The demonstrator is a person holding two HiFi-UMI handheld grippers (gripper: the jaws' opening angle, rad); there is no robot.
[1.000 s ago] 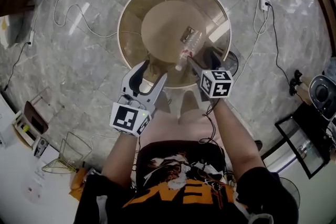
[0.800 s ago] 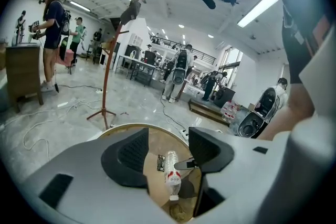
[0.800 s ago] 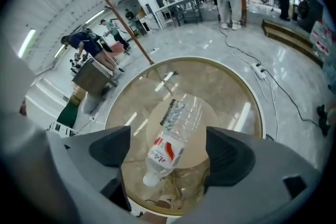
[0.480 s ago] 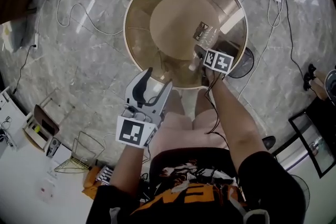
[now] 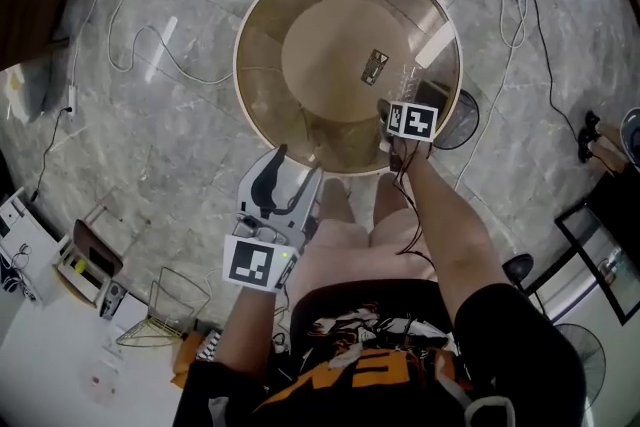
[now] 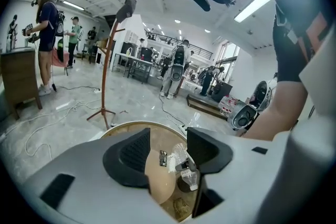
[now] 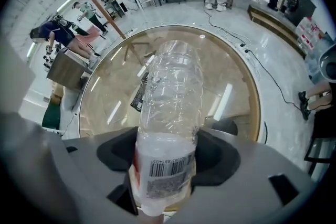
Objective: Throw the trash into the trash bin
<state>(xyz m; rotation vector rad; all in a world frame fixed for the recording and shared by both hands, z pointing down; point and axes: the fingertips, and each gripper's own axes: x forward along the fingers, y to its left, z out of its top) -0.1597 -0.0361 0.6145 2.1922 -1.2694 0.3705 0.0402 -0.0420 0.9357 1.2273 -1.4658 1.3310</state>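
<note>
As its fingers close in, the right gripper (image 7: 165, 157) grasps the plastic bottle (image 7: 170, 86). The left gripper (image 6: 168, 150), its fingers narrowing slightly, gapes empty.

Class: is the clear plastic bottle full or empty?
Empty: the clear plastic bottle shows no liquid, and the round glass table shows through it.

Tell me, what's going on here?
A person is clearing trash with hand-held tongs. The right tongs have just been closing around a clear plastic bottle at the round glass table, and their pads now press its sides. The bottle has not gone into any bin yet.
</note>
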